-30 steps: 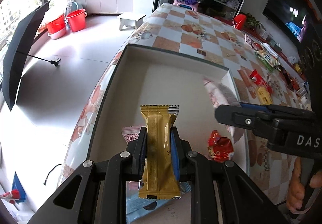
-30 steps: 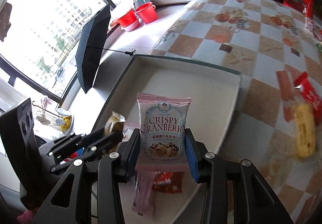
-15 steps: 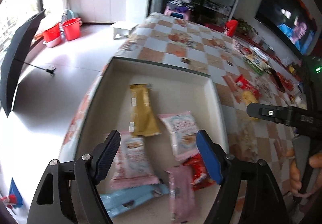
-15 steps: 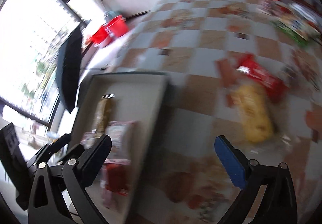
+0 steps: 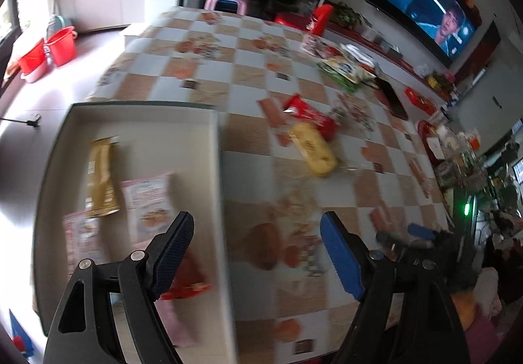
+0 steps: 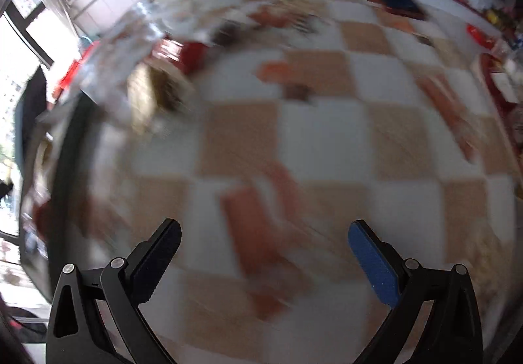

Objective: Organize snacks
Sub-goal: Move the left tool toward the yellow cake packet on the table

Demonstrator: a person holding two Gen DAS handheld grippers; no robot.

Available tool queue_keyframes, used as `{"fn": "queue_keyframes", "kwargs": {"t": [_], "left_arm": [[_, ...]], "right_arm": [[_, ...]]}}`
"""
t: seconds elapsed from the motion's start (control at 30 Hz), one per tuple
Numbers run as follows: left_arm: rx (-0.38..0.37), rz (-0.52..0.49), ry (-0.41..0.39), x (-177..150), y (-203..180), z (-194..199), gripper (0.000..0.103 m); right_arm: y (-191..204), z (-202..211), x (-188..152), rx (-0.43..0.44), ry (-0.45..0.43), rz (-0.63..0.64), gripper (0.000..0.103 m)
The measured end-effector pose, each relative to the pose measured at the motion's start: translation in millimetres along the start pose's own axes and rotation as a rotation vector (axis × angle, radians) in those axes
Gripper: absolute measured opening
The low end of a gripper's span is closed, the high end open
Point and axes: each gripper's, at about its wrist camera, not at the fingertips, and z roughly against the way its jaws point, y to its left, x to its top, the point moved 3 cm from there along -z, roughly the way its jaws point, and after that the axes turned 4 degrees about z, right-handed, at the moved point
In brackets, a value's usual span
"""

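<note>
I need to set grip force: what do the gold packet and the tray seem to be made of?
Gold packet: apparently thin metallic-look plastic film, going by its sheen and crimped end. Tray: matte off-white with stiff straight walls, perhaps cardboard or plastic; blur leaves that open.

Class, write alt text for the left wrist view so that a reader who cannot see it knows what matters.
The open, empty left tongs hang over the right wall of a shallow white box that holds a gold snack bar and pink packets. On the checkered table beyond lie a yellow snack and a red packet; the image is motion-blurred.
</note>
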Motion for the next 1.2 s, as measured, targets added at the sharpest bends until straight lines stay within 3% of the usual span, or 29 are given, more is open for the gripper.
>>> {"fn": "queue_keyframes", "kwargs": {"t": [0.13, 0.37, 0.67, 0.87, 0.97, 1.07, 1.17, 1.2], "left_arm": [[-0.015, -0.023, 0.014, 14, -34, -14, 0.083], [-0.005, 0.024, 0.060, 55, -65, -57, 0.083], [0.088, 0.106, 0.044, 110, -61, -113, 0.083], [0.108, 0.116, 0.107, 126, -67, -159, 0.083], [0.190, 0.098, 0.086, 141, -68, -176, 0.083], [0.240, 0.078, 0.101, 139, -64, -192, 0.083], [0.209, 0.074, 0.130, 120, -60, -199, 0.083], [0.216, 0.045, 0.096, 113, -62, -194, 0.083]], "right_arm": [[-12, 9, -32, -0.108, -0.035, 0.085, 0.103], [-12, 17, -53, -0.094, -0.116, 0.122, 0.103], [-9, 13, -55, -0.090, -0.163, 0.134, 0.103], [-10, 14, -57, -0.085, -0.173, 0.142, 0.103], [-10, 14, -59, -0.083, -0.180, 0.147, 0.103], [-10, 14, -59, -0.080, -0.179, 0.151, 0.103], [-10, 14, -59, -0.077, -0.176, 0.155, 0.103], [-10, 14, -59, -0.077, -0.177, 0.155, 0.103]]}}
